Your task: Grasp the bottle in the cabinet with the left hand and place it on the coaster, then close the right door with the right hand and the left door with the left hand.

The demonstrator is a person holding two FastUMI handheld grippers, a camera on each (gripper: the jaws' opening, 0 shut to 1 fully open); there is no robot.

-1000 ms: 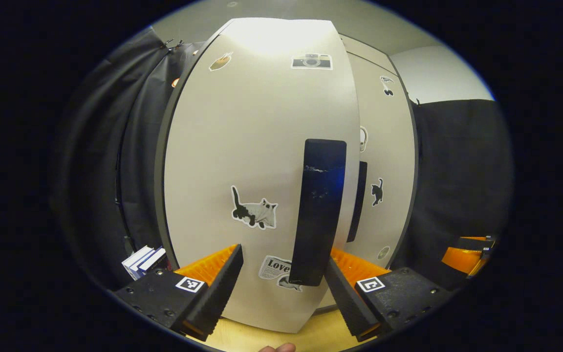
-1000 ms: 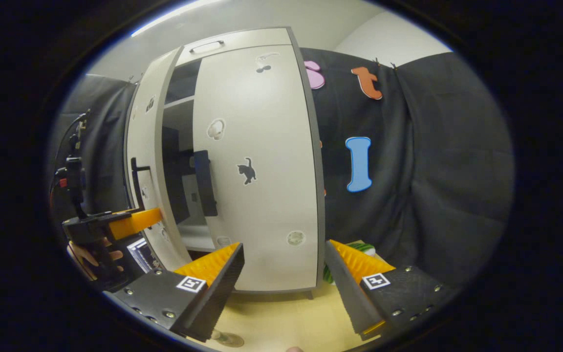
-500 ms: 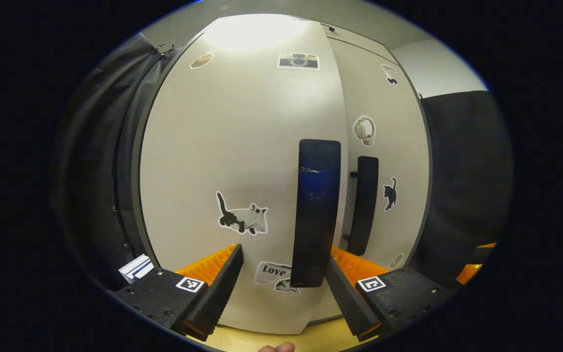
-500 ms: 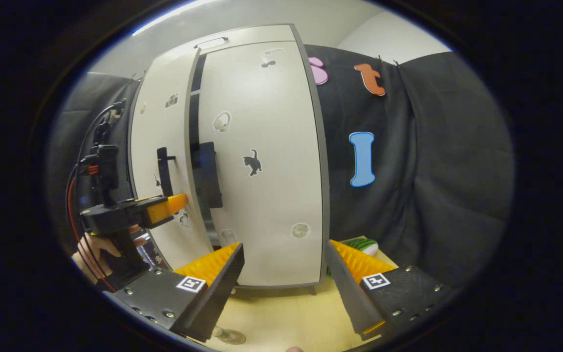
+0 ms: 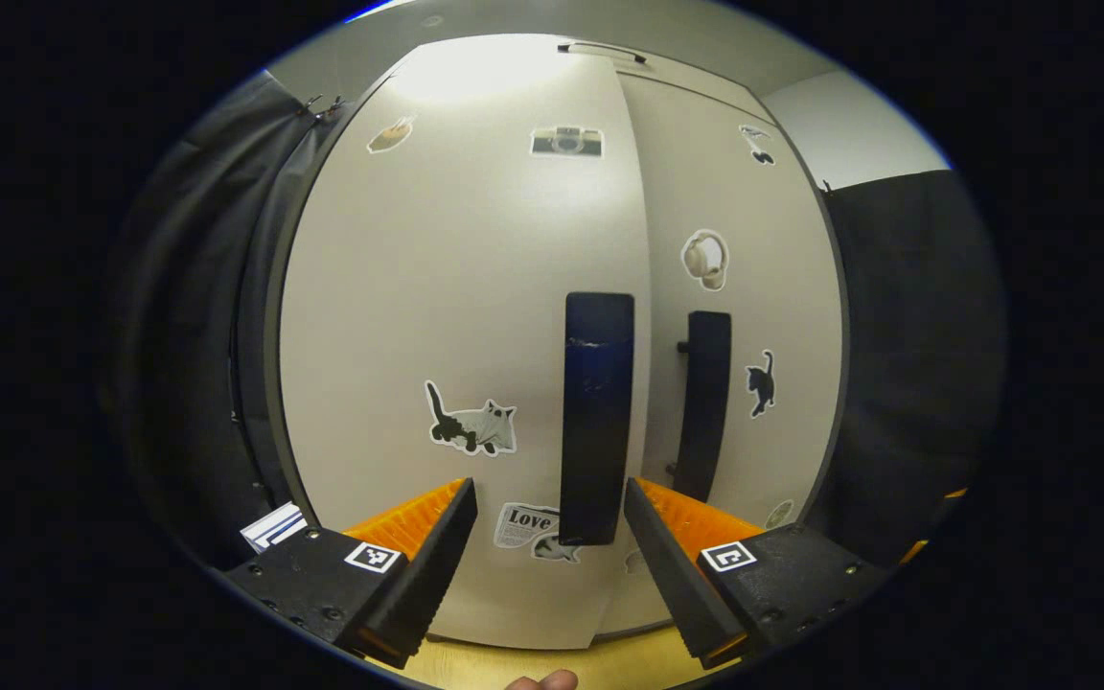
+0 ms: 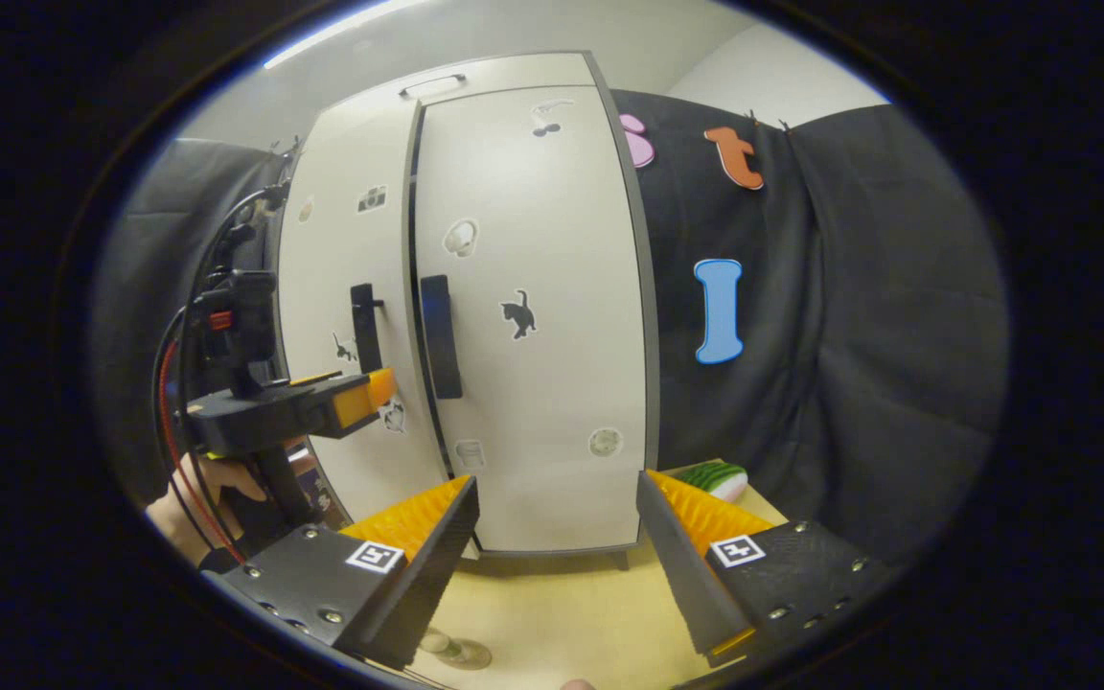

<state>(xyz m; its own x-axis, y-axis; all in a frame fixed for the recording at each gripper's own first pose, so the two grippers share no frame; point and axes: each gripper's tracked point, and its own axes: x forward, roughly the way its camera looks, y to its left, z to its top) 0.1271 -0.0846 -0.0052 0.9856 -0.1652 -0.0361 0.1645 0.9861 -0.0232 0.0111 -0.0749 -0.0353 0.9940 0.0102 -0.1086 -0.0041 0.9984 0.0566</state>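
Both doors look shut now, the right door (image 6: 538, 316) and the left door (image 5: 461, 316), so little seems left. Just ahead of the left claw (image 5: 549, 565), spread wide and holding nothing, hangs its handle (image 5: 596, 417). Right claw (image 6: 557, 561) is spread, empty. Bottle: maybe the glassy bit below it.

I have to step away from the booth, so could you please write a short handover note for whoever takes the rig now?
Left tongs: open, empty, at the left door, beside its handle.
Right tongs: open, empty, held back from the right door.
Both doors look shut, with a thin dark seam between them. Cannot tell whether the bottle is on the coaster.
Left: confirm the left door is fully seated, then withdraw.
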